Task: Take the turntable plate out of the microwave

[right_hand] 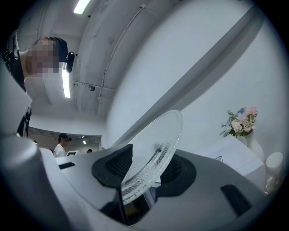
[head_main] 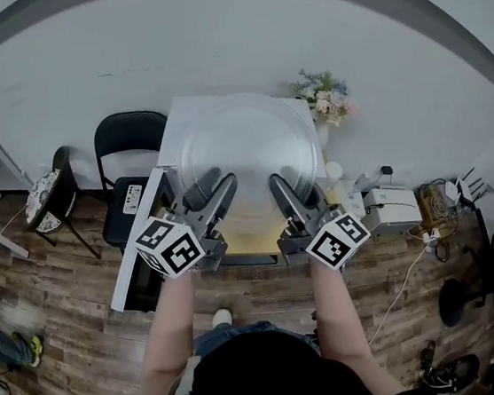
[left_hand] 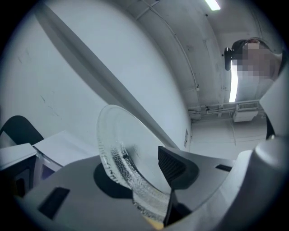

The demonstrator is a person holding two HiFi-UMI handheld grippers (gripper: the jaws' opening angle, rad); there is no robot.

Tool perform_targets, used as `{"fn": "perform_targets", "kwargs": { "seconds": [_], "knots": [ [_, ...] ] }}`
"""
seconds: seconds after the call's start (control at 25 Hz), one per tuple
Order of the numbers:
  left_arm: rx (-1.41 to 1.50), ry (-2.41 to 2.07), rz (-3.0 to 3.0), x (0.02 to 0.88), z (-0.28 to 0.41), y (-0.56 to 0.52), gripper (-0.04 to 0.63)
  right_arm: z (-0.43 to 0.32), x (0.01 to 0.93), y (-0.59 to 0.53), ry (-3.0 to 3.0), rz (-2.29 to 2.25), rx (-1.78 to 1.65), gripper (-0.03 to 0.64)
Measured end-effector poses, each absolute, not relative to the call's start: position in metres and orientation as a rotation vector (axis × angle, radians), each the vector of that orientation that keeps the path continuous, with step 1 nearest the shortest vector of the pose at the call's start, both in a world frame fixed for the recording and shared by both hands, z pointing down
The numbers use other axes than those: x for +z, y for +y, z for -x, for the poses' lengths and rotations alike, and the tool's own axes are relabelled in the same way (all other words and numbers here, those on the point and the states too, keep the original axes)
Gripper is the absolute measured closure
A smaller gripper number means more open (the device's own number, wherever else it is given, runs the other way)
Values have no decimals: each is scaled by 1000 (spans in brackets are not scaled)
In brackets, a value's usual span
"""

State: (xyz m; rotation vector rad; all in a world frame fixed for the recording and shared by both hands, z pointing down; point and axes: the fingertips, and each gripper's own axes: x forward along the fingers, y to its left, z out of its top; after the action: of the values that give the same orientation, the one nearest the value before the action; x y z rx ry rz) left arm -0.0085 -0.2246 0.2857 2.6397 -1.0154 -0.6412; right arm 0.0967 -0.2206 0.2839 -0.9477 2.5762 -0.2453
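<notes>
Your left gripper (head_main: 216,185) and right gripper (head_main: 288,183) are each clamped on the near rim of the glass turntable plate (head_main: 240,139), held aloft in front of the white microwave (head_main: 184,110). In the left gripper view, the ribbed rim of the plate (left_hand: 122,135) runs between the dark pads of the left gripper (left_hand: 135,173). The right gripper view shows the same edge-on bite by the right gripper (right_hand: 144,169) on the plate (right_hand: 158,135), with wall and ceiling behind the glass.

The plate appears clear of the cavity, carried over the microwave's top with the open door (head_main: 135,264) hanging below and to your left.

The whole disc lies ahead of both grippers, stretching away from you towards the wall. The two grips sit side by side on the near edge, one either side of the centre line. Being round, the plate has no long axis, and neither hand is nearer. What counts is that all its weight hangs beyond the jaws, far edge tipped up.

The next move probably needs both hands travelling together. Uneven motion could twist the glass in the pads. A vase of flowers (head_main: 326,97) stands just beside the plate's right edge.
</notes>
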Motion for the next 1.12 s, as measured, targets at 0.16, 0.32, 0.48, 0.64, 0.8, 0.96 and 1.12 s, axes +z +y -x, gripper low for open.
{"fn": "perform_targets", "kwargs": {
  "seconds": [0.16,0.32,0.48,0.64,0.8,0.96,1.12],
  "knots": [
    [-650,-1011,-2703,274,9,-238,428,-96,273,-233,2566,960,-194,454],
    [-677,-1005,-2770,264,12,-246,428,-92,265,-242,2557,971,-136,451],
    [-694,-973,-2776,259,16,-261,426,-88,259,-255,2551,997,-89,449],
    [-694,-954,-2783,259,14,-273,425,-90,259,-264,2543,1020,-71,449],
    [-697,-942,-2792,260,9,-279,423,-95,260,-269,2534,1027,-44,448],
    [-702,-963,-2774,259,1,-287,423,-103,258,-277,2535,1007,-48,448],
    [-699,-979,-2763,252,-6,-294,423,-110,251,-285,2547,994,-52,446]
  ]
}}
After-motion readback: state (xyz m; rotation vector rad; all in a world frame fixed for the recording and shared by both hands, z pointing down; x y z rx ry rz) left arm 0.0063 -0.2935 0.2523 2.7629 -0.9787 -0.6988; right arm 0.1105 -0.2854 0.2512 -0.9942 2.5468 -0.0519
